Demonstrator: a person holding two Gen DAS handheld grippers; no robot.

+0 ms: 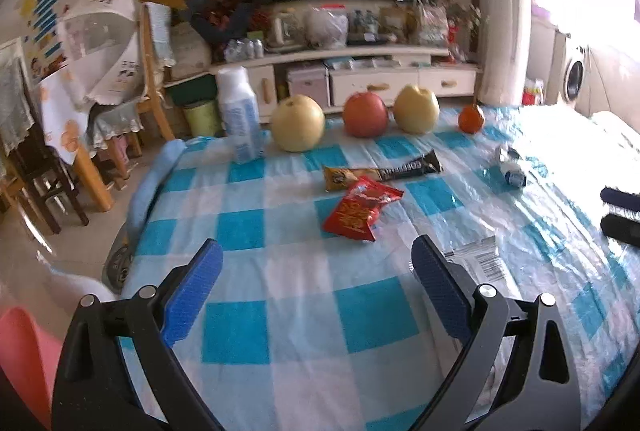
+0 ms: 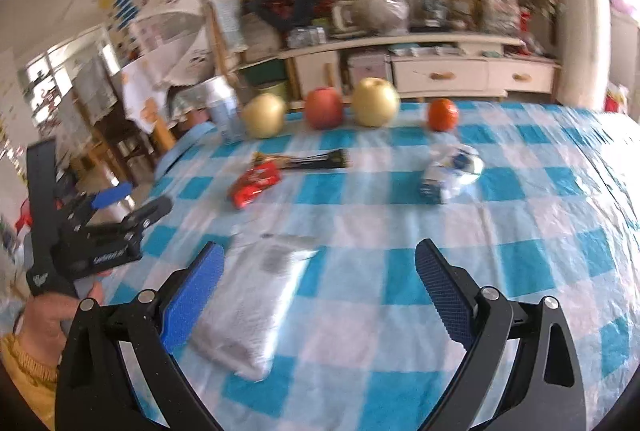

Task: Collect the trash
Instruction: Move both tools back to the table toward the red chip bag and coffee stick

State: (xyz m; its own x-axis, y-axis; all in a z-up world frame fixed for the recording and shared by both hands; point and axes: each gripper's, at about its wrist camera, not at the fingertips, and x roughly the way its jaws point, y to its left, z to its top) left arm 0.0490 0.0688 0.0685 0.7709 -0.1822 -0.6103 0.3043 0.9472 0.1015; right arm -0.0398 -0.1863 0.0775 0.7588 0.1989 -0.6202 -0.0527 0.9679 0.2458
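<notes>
A red snack wrapper [image 1: 360, 209] lies mid-table, with a yellow and black coffee sachet [image 1: 380, 173] just behind it. A white barcoded packet [image 1: 482, 259] lies by my right finger in the left wrist view; in the right wrist view it [image 2: 252, 307] lies next to the left finger. A crumpled white and blue wrapper [image 1: 512, 171] [image 2: 452, 171] lies to the right. My left gripper [image 1: 316, 255] is open and empty above the cloth, short of the red wrapper [image 2: 254, 185]. My right gripper [image 2: 320, 259] is open and empty.
Two pears [image 1: 298, 123], an apple [image 1: 366, 115] and an orange [image 1: 471, 119] line the far edge of the blue checked tablecloth [image 1: 280, 311]. A white bottle [image 1: 238, 115] stands far left. Chairs and a TV cabinet [image 1: 360, 71] lie beyond. My left gripper shows in the right view [image 2: 120, 215].
</notes>
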